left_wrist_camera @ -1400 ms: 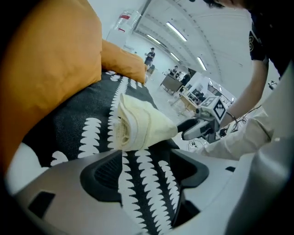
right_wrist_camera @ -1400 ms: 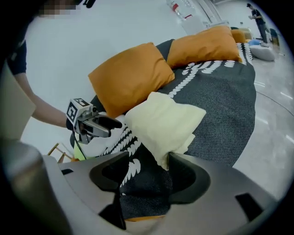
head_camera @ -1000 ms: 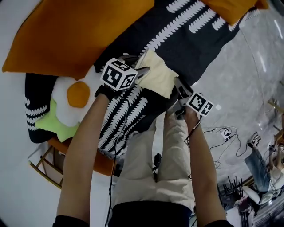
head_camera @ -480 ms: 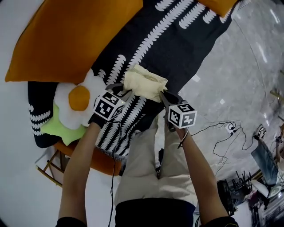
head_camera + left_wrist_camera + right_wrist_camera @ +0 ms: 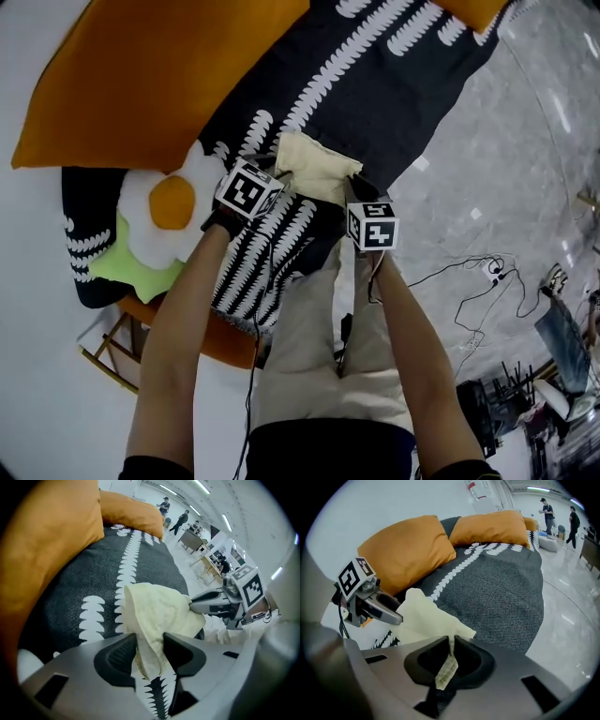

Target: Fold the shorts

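— Where are the shorts [image 5: 315, 167] to be found, and how are they lying?

— They are bunched into a cream bundle on the patterned dark cover of the bed [image 5: 403, 103], between the two tongs and just to the far side of them. The long axis is laid left to right, so one end is met by each of the tongs; neither hand can be called the nearer.

— How are the tongs set?

— The left tongs [image 5: 150, 643] are held part open and have just been opening. A hanging fold is seen between the pads, but it appears no longer pinched. The right tongs [image 5: 451, 641] have just been closing and are almost together, nipped on a thin edge of the cloth.

— And the counts?

— One pair of shorts is counted, two tongs, two orange pillows [image 5: 159, 75] and one egg-shaped cushion [image 5: 169, 208] at the near left.
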Demonstrator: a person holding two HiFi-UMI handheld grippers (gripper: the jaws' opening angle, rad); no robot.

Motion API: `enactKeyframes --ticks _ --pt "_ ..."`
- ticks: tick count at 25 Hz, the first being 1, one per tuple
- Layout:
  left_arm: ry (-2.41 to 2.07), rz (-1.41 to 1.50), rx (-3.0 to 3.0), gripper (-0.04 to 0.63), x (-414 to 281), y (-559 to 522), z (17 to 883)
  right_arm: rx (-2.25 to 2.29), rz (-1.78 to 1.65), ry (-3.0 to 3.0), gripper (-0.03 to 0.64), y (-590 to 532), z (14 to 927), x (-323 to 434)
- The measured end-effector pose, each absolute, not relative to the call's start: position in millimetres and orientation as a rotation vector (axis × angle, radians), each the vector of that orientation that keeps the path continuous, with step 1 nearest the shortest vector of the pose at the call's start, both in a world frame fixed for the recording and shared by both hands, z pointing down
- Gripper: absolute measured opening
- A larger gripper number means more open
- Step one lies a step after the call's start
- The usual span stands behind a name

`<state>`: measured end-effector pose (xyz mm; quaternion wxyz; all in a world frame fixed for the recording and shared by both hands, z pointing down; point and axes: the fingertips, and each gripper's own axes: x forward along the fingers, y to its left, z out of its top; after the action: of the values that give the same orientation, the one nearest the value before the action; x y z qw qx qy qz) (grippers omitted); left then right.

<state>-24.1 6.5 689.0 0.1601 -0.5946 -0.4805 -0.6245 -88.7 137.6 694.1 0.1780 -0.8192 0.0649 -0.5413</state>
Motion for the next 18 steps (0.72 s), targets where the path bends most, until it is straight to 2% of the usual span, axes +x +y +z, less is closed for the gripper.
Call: enactKeyframes --ticks 1,2,4,5,8,11,13,15,16,18 --pt "-1.401 -1.790 -1.659 0.203 -24 5 687 -2.325 -1.523 0.196 0.067 138 692 -87" --pt "-1.433 -1.770 -1.607 0.232 -24 1 682 -2.329 -1.503 0.213 0.114 140 687 -87" --pt "-1.479 -1.648 -1.513 0.311 -20 -12 664 -2.362 -1.465 0.286 0.269 145 667 -90" --pt "-1.487 -1.534 -1.496 0.329 -14 -16 651 -2.420 -1.460 0.348 0.327 148 654 -93" --pt "-1.522 -0.988 -1.445 0.329 4 2 600 -2.679 -1.458 0.647 0.314 146 615 -98" --pt "-1.644 -0.596 -1.181 0.327 -26 30 592 -2.809 -1.442 1.033 0.290 109 609 -98" --pt "-1.724 -0.527 -1.080 0.323 -46 42 617 -2.816 -1.460 1.192 0.287 90 624 -91" --pt "-1.767 -0.550 -1.065 0.284 -49 49 648 -2.753 -1.515 1.250 0.334 83 648 -86" --pt "-1.768 -0.577 -1.066 0.295 -44 49 663 -2.726 -1.549 1.256 0.358 84 660 -83" --pt "-1.763 -0.608 -1.066 0.310 -30 49 679 -2.721 -1.578 1.252 0.360 88 676 -76"
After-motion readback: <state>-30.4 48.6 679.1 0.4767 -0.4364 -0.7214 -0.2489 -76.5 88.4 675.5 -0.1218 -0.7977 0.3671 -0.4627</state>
